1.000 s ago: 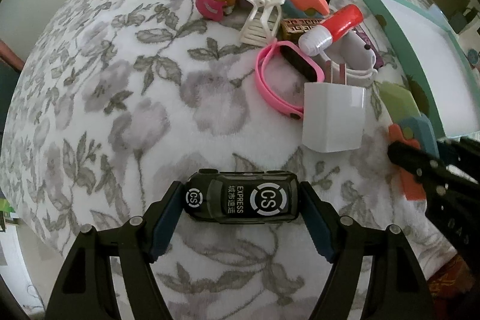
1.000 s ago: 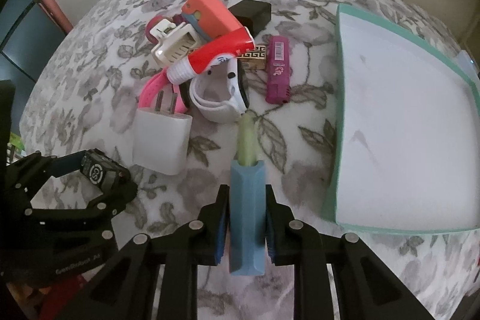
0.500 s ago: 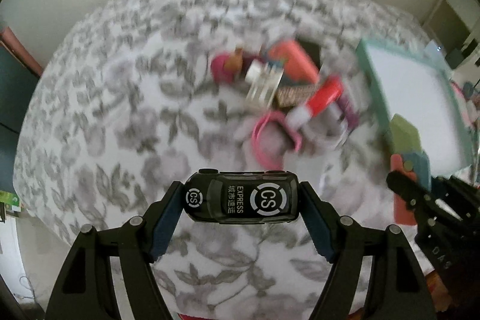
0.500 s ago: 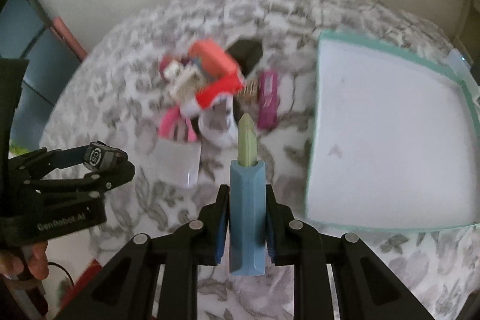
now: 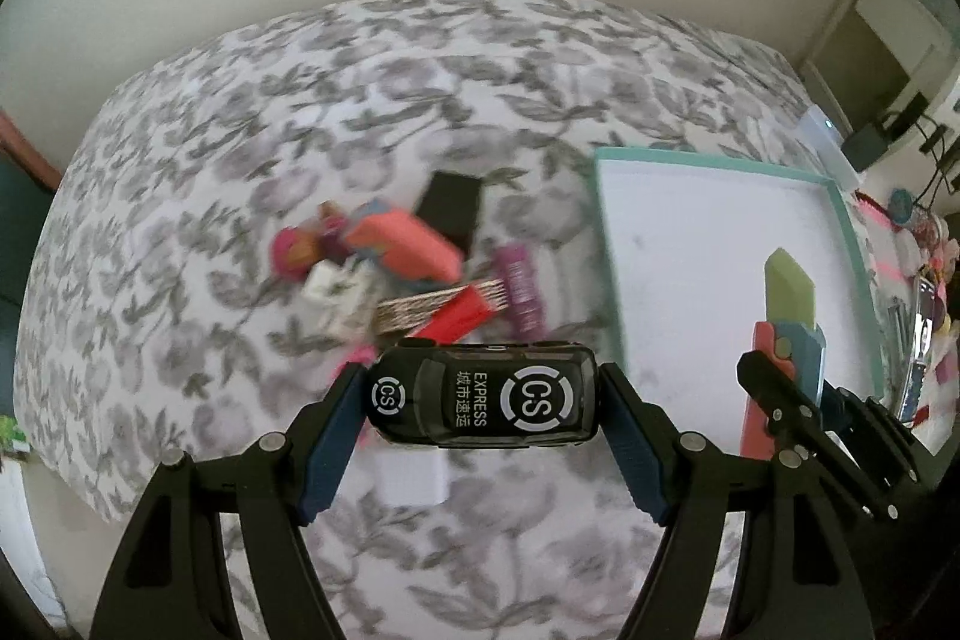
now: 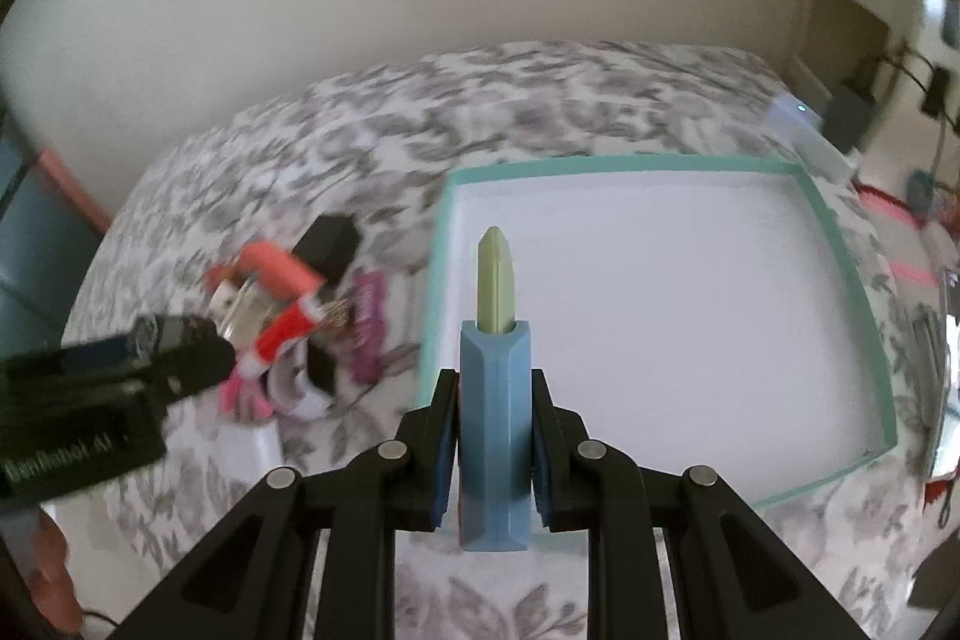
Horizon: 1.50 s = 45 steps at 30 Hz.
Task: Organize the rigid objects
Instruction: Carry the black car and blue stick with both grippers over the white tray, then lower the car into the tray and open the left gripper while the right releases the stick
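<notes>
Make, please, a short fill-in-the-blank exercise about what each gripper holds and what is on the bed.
1. The left gripper is shut on a black toy ____ marked "CS EXPRESS".
2. The right gripper is shut on a blue holder with a pale ____ tip.
3. The inside of the teal-rimmed tray is ____ in colour.
4. The pile of small objects lies to the ____ of the tray in the right wrist view.

Missing words: car; green; white; left

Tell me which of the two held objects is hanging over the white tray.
The blue utility knife with the green blade, in the right gripper; the black toy car hangs over the floral bedspread.
</notes>
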Motion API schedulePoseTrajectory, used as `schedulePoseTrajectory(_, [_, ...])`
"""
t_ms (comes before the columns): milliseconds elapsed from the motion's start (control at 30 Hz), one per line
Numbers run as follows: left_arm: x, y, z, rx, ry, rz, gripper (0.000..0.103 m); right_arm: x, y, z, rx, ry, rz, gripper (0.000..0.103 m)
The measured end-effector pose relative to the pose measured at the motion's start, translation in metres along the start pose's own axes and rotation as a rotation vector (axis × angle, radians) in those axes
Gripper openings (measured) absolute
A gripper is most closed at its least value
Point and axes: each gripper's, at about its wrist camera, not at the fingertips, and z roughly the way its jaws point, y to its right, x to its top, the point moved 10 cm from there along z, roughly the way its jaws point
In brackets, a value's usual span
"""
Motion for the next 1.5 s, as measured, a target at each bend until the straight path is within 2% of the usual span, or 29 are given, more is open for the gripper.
schedulePoseTrajectory(133, [0.014, 0.029, 0.002, -0.003, 0.019, 0.026, 0.077, 0.012, 0.033, 0.000, -0.043, 0.009, 0.081, 0.022])
schedulePoseTrajectory(467, [0.036, 0.095, 0.029, -0.048, 0.021, 0.063, 0.077, 0.036, 0.098, -0.001, -0.124, 0.044, 0.189, 0.022])
schedulePoseTrajectory(667, [0.041, 0.119, 0.055, -0.057, -0.003, 0.085, 0.077, 0.038, 0.122, 0.014, -0.157, 0.018, 0.237, 0.022])
schedulePoseTrajectory(1100, [0.048, 0.136, 0.083, -0.067, -0.003, 0.091, 0.077, 0.040, 0.150, 0.037, -0.231, -0.029, 0.246, 0.022])
schedulePoseTrajectory(1500, [0.037, 0.135, 0.087, -0.071, -0.029, 0.096, 0.077, 0.034, 0.148, 0.042, -0.226, -0.057, 0.243, 0.022])
